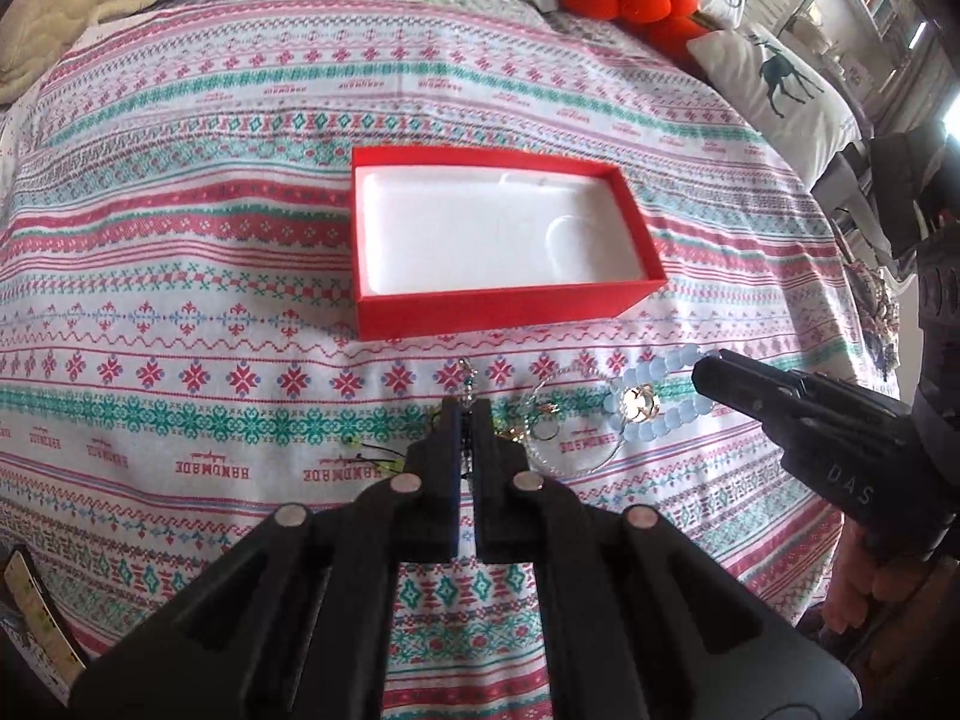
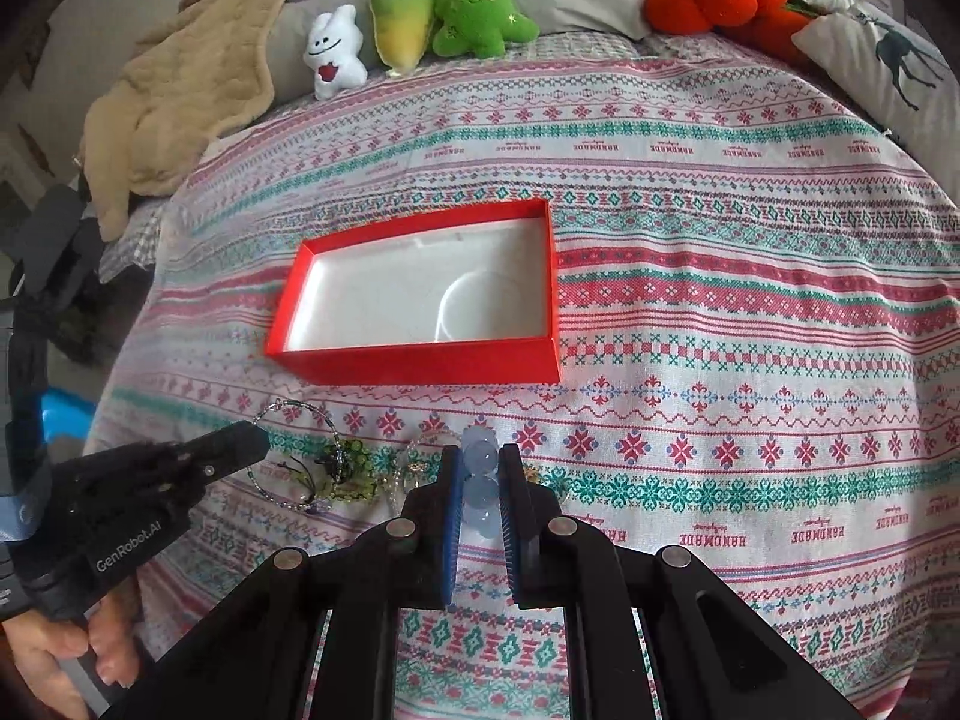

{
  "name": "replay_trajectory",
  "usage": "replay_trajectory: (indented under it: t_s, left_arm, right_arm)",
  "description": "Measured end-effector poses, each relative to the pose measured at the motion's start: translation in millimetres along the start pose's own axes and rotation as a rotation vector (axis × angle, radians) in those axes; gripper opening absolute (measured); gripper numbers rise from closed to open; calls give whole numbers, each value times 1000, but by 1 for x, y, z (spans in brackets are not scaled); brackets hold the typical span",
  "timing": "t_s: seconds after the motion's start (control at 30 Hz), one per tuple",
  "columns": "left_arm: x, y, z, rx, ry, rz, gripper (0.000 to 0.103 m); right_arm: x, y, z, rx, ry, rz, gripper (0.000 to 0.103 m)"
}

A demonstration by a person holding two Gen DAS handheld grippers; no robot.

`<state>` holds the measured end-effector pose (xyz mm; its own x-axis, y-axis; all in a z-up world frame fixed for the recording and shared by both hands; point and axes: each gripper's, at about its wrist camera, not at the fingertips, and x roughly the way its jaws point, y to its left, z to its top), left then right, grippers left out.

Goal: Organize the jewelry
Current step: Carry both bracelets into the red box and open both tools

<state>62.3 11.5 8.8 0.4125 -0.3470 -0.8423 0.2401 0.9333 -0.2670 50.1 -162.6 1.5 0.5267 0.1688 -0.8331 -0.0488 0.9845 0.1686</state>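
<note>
We see the red box (image 2: 420,369) w/ 0 pieces inside, jewelry pile (image 2: 336,468) unsorted. Left gripper (image 1: 467,420) pinches a thin strand (image 1: 467,381); right gripper (image 2: 480,468) clamps blue bead bracelet (image 2: 480,462).

Open red cardboard box (image 2: 420,369) with white lining: unobstructed from above. Patterned red-and-teal woven cloth (image 2: 750,360): bare right of the box. Near strip occupied by tangled beaded jewellery (image 2: 342,468). Far edge lined by plush toys (image 2: 456,12).

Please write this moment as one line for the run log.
left gripper: shut on green bead jewelry | right gripper: shut on blue bead bracelet | red box: holds no jewelry
</note>
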Motion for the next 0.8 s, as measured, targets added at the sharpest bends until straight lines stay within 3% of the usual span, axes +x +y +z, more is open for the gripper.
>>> replay_trajectory:
  t_s: [0.4,0.67,0.8]
  left_arm:
    - [-22,-7,39,-30,-131,-69,4]
    - [3,-7,61,-87,-166,-138,4]
    - [18,-1,64,-101,-174,-113,4]
  right_arm:
    - [-31,4,20,13,-102,34,12]
    - [-33,0,38,60,-152,53,12]
    - [-30,-2,44,79,-163,44,12]
